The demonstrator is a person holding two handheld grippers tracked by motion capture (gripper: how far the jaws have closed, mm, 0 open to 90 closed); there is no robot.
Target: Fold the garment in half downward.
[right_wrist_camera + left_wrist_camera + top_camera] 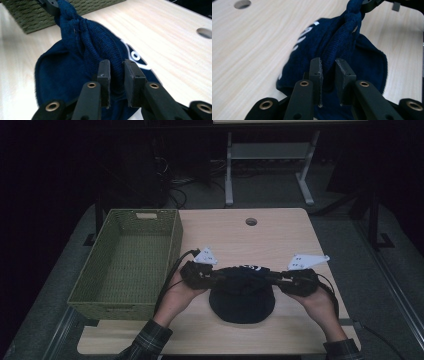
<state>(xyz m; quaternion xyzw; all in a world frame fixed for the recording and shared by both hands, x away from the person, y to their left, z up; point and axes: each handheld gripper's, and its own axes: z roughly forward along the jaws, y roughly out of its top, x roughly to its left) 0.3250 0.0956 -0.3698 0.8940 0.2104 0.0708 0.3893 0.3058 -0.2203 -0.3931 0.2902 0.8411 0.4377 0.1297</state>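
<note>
The hat (242,301) lay near the front edge of the table (280,232), stretched between both grippers. The left gripper (328,72) and right gripper (117,73), jaws narrow, each pinched a fold of it.

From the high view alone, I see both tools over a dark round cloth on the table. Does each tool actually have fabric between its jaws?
Observer: Yes. The left tool pinches a gathered fold of the navy knitted cloth, and the right tool pinches another.
Operator: Is the cloth slack between them?
Observer: No. A bunched ridge runs from one tool to the other, raised above the rest, which lies on the light wooden table.
Operator: And that pale mark on top?
Observer: It is white lettering on the cloth, partly folded away and not readable.
</note>
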